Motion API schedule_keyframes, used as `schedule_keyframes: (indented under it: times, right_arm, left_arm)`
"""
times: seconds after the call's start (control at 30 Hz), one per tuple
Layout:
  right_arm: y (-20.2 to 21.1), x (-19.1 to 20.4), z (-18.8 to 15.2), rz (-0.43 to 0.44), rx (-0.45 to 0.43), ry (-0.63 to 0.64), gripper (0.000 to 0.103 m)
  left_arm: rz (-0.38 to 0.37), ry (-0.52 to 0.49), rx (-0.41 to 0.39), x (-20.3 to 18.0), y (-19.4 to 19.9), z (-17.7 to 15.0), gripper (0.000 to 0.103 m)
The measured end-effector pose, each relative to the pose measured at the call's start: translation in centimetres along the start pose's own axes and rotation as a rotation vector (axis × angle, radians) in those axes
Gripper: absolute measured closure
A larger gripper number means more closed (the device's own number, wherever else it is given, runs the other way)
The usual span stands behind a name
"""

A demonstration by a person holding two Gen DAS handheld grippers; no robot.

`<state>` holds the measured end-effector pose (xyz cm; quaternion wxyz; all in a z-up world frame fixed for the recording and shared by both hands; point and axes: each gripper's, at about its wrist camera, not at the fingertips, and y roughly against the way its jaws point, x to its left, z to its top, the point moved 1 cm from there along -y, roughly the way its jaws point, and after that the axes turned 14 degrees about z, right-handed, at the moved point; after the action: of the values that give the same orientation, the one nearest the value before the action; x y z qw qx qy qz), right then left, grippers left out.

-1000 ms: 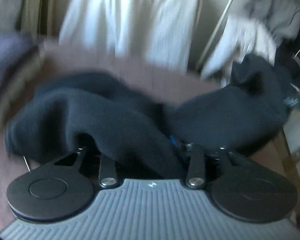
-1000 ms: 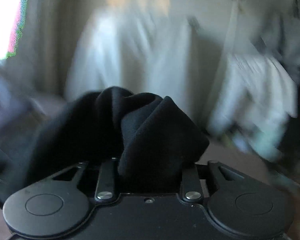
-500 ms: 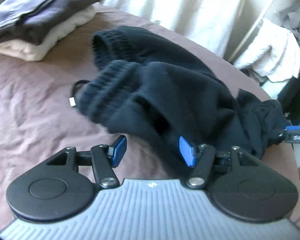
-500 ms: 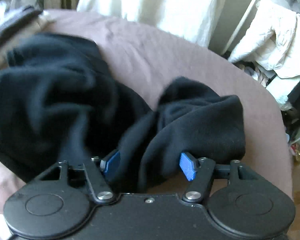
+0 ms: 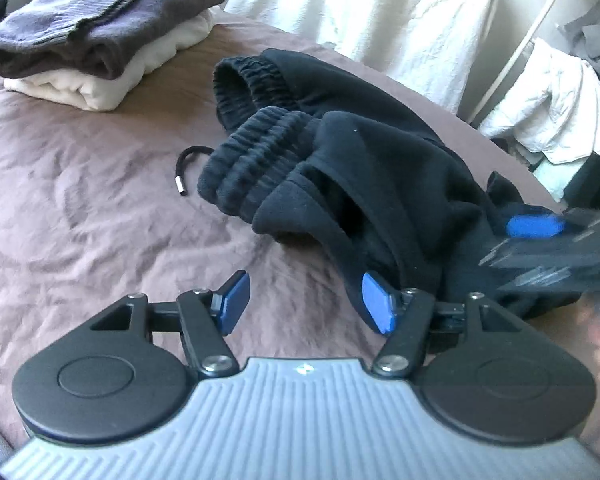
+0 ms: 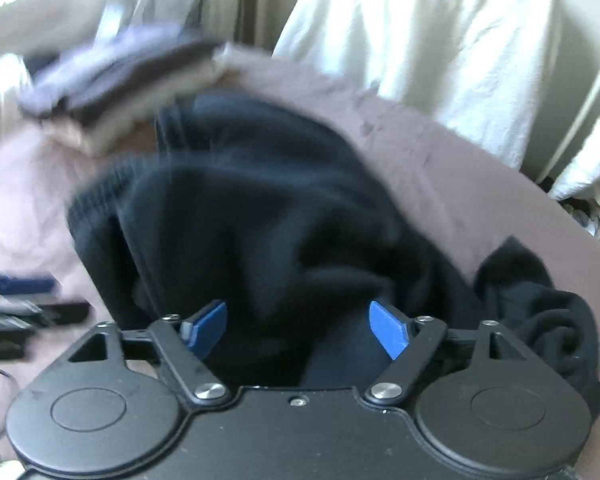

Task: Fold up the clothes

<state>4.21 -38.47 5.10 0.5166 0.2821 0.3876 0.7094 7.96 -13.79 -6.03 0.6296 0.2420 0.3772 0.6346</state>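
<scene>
Lying crumpled on the mauve-brown bedsheet (image 5: 80,208), the black fleece jogging trousers (image 5: 360,168) run their long axis from the ribbed elastic waistband (image 5: 248,164) at the left-centre of the left wrist view toward the bed's right edge, where the bunched leg ends trail. A black drawstring with a metal tip (image 5: 182,176) curls out beside the waistband. The fabric is thick, matte and heavily creased. Behind, a folded grey-purple jumper (image 5: 96,28) sits on folded cream cloth (image 5: 100,84). The left gripper (image 5: 304,300) is opening, its blue pads apart over bare sheet, the right pad just beside the fabric edge. The right gripper (image 6: 296,324) is opening too; trousers lie between its spread pads, seemingly unpinched, though blur obscures this.
</scene>
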Motion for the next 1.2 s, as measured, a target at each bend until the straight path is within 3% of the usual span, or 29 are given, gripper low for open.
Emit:
schedule_keyframes:
  times: [0.03,0.1,0.13,0.17,0.2,0.3,0.47,0.53,0.6,0.7,0.97,1.1,1.2]
  right_arm:
    - [-2.0,0.1,-0.3,-0.084,0.071,0.021,0.023]
    - [-5.2,-0.4,-0.9,-0.216,0.175,0.037,0.049]
    - [-6.1,-1.1,-1.0,-0.243,0.199,0.025,0.075]
    - [-6.3,-2.0,-0.9,-0.218,0.189,-0.017,0.095]
    - [-5.9,-3.2,-0.5,-0.191,0.154,-0.076,0.097]
    - [-3.4,-5.5,0.4,-0.185,0.044,-0.138,0.099]
    - [0.6,-7.3,1.0,-0.242,-0.067,-0.069,0.101]
    - [1.7,-7.4,0.6,-0.271,-0.102,0.024,0.101]
    - [2.1,-7.2,-0.3,-0.279,-0.124,0.086,0.101]
    - [2.5,-7.6,-1.9,-0.275,-0.131,0.071,0.101]
    - [4.3,-9.9,-2.7,-0.303,-0.233,0.040,0.101]
    - [4.9,-10.4,-3.2,-0.261,-0.276,-0.005,0.101]
    - [4.6,-10.4,-4.2,-0.223,-0.286,-0.041,0.101]
  left_arm:
    - [0.015,0.007,0.003,0.0,0.1,-0.3,0.041]
    - [0.030,-0.014,0.007,-0.2,0.3,-1.1,0.041]
    - [0.029,-0.033,0.010,-0.3,0.4,-1.4,0.041]
    - [0.031,-0.040,0.014,-0.3,0.4,-1.7,0.041]
    - [0.035,-0.037,0.018,-0.2,0.4,-1.9,0.041]
    - [0.041,-0.005,0.017,0.7,0.2,-1.6,0.041]
    - [0.060,0.044,-0.039,2.0,-0.1,-1.0,0.040]
    - [0.088,0.036,-0.064,2.1,-0.5,-1.5,0.036]
    - [0.122,0.017,-0.061,2.0,-1.2,-2.3,0.036]
    - [0.123,0.016,-0.044,1.9,-2.1,-2.8,0.036]
    - [0.079,0.002,-0.134,-0.3,-2.4,-1.1,0.036]
    - [0.195,-0.009,-0.181,-1.4,-3.9,-1.2,0.032]
    - [0.172,0.031,-0.146,-0.4,-4.7,-0.9,0.031]
